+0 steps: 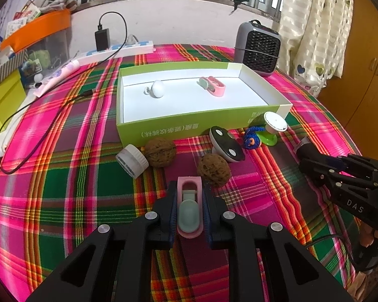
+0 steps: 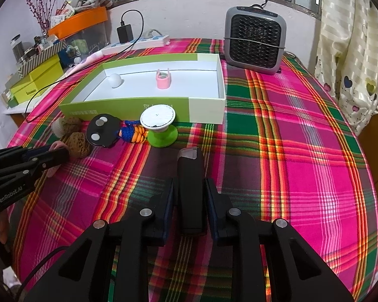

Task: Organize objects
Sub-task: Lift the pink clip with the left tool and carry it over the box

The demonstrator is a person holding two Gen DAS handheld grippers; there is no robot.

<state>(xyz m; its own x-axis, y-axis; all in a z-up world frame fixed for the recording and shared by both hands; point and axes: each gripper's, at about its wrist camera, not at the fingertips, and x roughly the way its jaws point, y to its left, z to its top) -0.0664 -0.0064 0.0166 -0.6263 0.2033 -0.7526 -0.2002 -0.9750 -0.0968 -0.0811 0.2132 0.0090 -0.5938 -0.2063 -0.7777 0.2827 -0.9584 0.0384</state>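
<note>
Plaid cloth (image 2: 289,130) in pink, green and red is covering the table, and a green box (image 1: 163,125) with a white floor is sitting open on it — the landmark for everything else. Inside the box a white knob (image 1: 156,88) and a pink clip (image 1: 213,86) are lying apart from each other. Just in front of the box's near wall a white jar (image 1: 132,160), two walnuts (image 1: 160,151), a black disc with two white dots (image 1: 226,147), a blue-and-orange cord (image 1: 252,139) and a green-footed white dial (image 1: 274,123) are lying in a loose row. Behind the box a grey fan heater (image 2: 255,41) is standing upright.

Nearer than that row, the left gripper (image 1: 189,209) is clamping a second pink clip with a grey lever (image 1: 189,211), its jaws closed snugly on the clip's sides. To the right of it, the right gripper (image 2: 190,201) is pinching a black bar-shaped object (image 2: 190,191) — fingers narrowed tight against its flanks.
</note>
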